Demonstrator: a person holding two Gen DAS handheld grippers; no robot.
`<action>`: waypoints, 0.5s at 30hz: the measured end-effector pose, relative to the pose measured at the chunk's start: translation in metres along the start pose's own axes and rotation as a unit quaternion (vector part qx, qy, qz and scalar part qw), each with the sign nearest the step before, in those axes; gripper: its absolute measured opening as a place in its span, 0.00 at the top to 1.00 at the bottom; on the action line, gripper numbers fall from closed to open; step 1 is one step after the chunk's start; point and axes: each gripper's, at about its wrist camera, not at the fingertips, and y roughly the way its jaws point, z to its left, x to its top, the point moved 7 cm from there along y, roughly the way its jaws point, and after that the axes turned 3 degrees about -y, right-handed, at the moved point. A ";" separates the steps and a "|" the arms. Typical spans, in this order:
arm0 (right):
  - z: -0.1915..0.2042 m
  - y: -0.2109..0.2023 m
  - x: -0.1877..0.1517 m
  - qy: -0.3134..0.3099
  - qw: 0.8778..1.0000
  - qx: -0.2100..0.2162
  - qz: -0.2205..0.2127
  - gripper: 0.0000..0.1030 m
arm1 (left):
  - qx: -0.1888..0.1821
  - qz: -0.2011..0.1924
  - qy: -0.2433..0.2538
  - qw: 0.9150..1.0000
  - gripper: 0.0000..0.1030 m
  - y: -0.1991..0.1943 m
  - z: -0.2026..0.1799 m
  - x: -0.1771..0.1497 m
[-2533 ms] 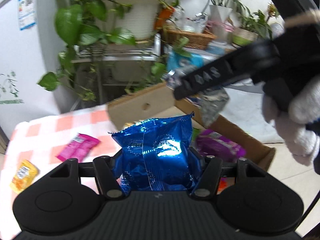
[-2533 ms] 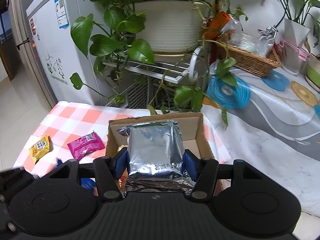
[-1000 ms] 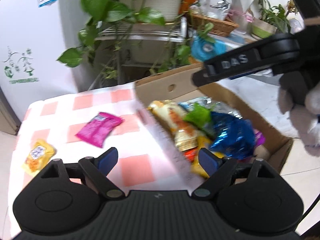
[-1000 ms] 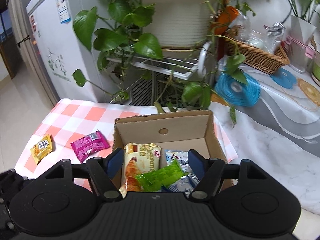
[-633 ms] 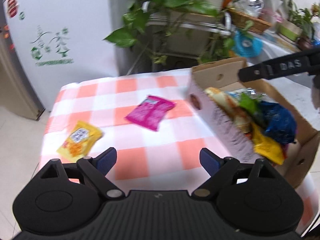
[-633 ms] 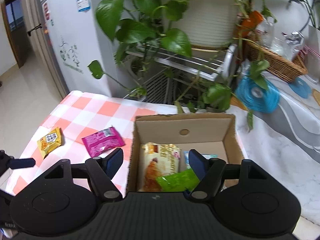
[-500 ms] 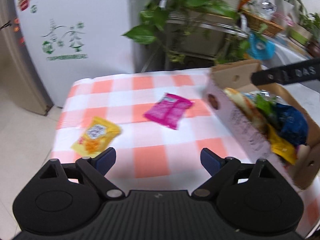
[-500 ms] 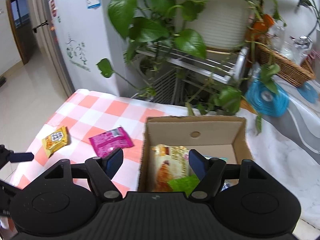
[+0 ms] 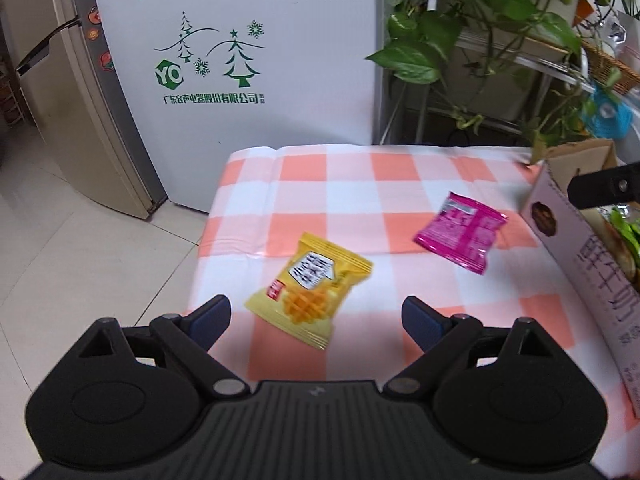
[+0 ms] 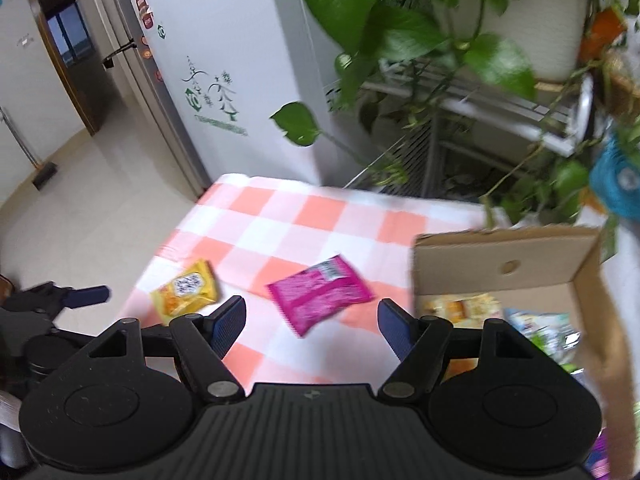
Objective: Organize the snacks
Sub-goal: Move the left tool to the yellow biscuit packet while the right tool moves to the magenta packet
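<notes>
Orange-and-white checks fill the tablecloth [image 9: 352,216], and two snack packets lie loose on it! Up front in the left wrist view, the yellow waffle packet [image 9: 310,288] lies flat near the cloth's near-left edge, tilted on a diagonal. The left gripper [image 9: 316,318] hangs above it with its blue-padded jaws spread wide, nothing between the pads; those jaws have just been opening further. The packet sits in the gap as the camera sees it, but neither pad touches it.

Over to the right, the magenta packet [image 9: 460,232] lies flat, well apart from the yellow one and just beside the cardboard box [image 9: 580,252]. In the right wrist view the right gripper [image 10: 312,322] hovers over that magenta packet [image 10: 320,294], jaws parted and empty, pads clear of the wrapper. The cardboard box [image 10: 508,268] stands at the cloth's right edge, and inside it a heap of wrapped snacks [image 10: 532,328] shows, blurred. At far left in that view, the left gripper [image 10: 86,296] pokes in just beside the yellow waffle packet [image 10: 186,288].

Behind the table stand a white refrigerator [image 9: 256,52] with green tree graphics and a trailing pothos plant [image 10: 400,40] on a metal rack.
</notes>
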 end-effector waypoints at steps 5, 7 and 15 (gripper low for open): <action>0.004 0.019 0.000 0.064 0.998 0.019 0.016 0.24 | 0.015 -0.018 0.048 0.999 0.10 0.019 -0.002 0.004; 0.005 0.027 -0.002 0.084 0.996 0.018 0.024 0.24 | 0.008 -0.018 0.053 0.998 0.10 0.027 -0.003 0.005; 0.005 0.050 -0.005 0.123 0.992 0.001 0.040 0.19 | -0.018 -0.015 0.082 0.996 0.11 0.053 -0.005 0.009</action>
